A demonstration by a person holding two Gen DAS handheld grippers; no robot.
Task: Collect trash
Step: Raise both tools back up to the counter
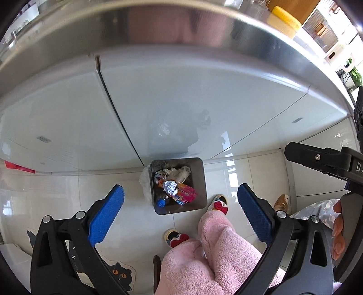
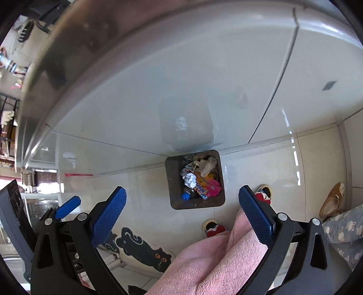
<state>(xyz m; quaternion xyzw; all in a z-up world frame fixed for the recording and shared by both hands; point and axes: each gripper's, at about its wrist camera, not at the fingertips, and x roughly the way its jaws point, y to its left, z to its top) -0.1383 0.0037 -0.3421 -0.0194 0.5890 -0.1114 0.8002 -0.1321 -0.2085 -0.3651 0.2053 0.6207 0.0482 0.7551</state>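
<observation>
A dark square trash bin (image 1: pixel 202 181) (image 2: pixel 172 181) stands on the tiled floor against white cabinet fronts, far below both grippers. Inside lie a crumpled foil ball (image 1: pixel 170 187) (image 2: pixel 189 179), a pink and orange wrapper (image 1: pixel 185 195) (image 2: pixel 207 187), a bottle with a blue cap (image 1: pixel 161 202) (image 2: pixel 185 196) and crumpled plastic (image 1: pixel 180 173) (image 2: pixel 205 166). My left gripper (image 1: pixel 181 211) is open with nothing between its blue pads. My right gripper (image 2: pixel 182 211) is open and empty too; its black finger (image 1: pixel 317 160) shows at the right of the left wrist view.
A steel counter edge (image 1: pixel 158 34) overhangs the cabinets. The person's pink fleece legs (image 1: pixel 217 254) and red-bowed slippers (image 1: pixel 219 204) stand beside the bin. A black cat-shaped mat (image 2: pixel 145 249) lies to the left, a tan slipper (image 2: pixel 333 199) to the right. A yellow sponge (image 1: pixel 283 20) sits on the counter.
</observation>
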